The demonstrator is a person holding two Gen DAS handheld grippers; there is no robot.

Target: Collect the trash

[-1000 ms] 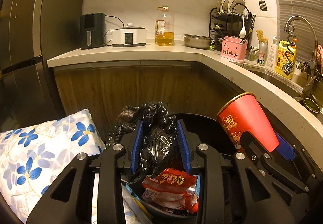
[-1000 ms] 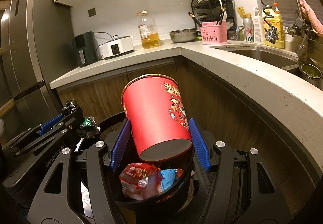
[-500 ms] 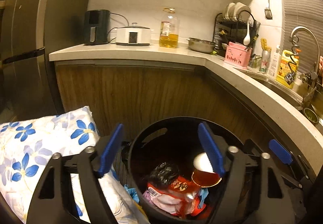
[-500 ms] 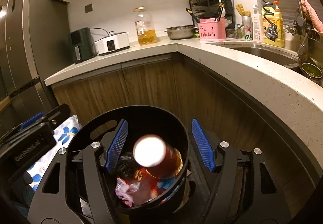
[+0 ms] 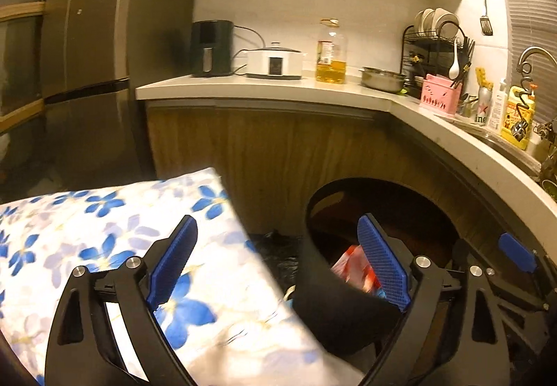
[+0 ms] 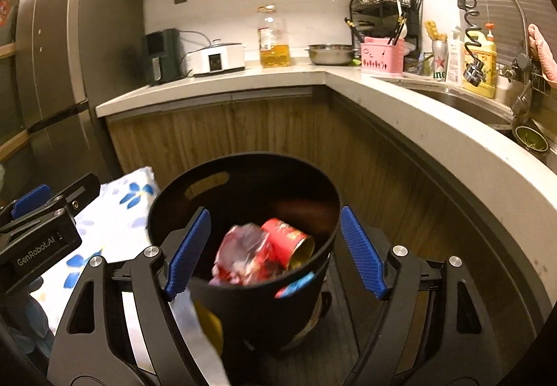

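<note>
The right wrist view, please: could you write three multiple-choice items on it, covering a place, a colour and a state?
1. Where is the red cup?
A. on the counter
B. inside the black bin
C. in the sink

2. What colour is the utensil holder on the counter?
A. pink
B. green
C. grey

3. How is the right claw?
A. shut on the cup
B. shut on the bin rim
C. open, holding nothing

Answers:
1 B, the cup lies on its side among wrappers in the bin.
2 A, it is pink and stands by the dish rack.
3 C, its blue pads stand wide apart on either side of the bin, with nothing gripped.
</note>
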